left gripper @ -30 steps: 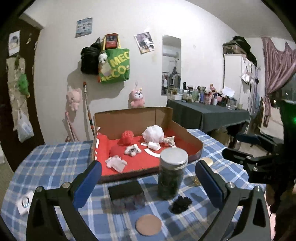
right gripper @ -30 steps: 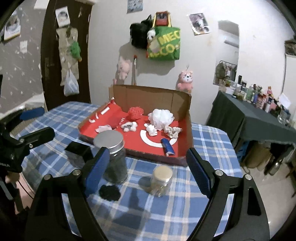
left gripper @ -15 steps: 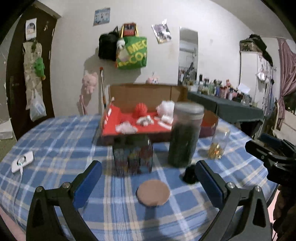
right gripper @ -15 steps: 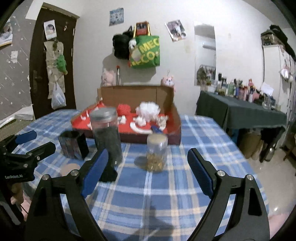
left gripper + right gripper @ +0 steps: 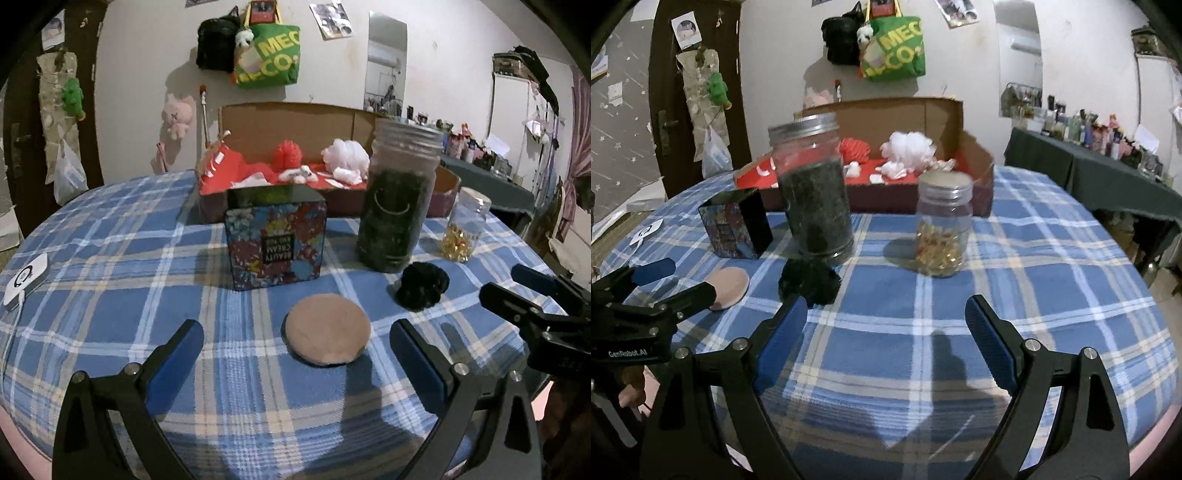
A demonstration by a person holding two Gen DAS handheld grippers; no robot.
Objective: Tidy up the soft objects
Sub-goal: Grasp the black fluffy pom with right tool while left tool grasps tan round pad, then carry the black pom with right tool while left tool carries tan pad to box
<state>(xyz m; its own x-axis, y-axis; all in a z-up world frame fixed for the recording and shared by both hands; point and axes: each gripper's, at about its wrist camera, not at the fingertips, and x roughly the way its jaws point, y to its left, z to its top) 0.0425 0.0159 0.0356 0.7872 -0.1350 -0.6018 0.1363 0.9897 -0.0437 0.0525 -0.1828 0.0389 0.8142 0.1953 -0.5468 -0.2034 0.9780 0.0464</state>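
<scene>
Progress looks pretty minimal so far, judging by what's laid out. A few soft bits, a red ball (image 5: pixel 287 155) and a white pouf (image 5: pixel 347 157) among them, are already sitting in the cardboard box (image 5: pixel 295 114), well beyond both claws at the far side of the table (image 5: pixel 110 258).

Two soft items are left out on the cloth. The tan puff (image 5: pixel 327 339) is seen just ahead of the left claw (image 5: pixel 295 354), roughly centred between its tips but not touched. The black fuzzy thing (image 5: pixel 809 282) is found just past the left finger of the right claw (image 5: pixel 884 332), in front of the big jar (image 5: pixel 812 192).

Both claws are spread wide and nothing is held in either. The tin (image 5: pixel 275 240) and the small jar (image 5: pixel 942 225) are hard goods, so they probably get left alone.

So, as a guess: two pickups and two drops into the box remain, with the puff likely grabbed first by the left.
</scene>
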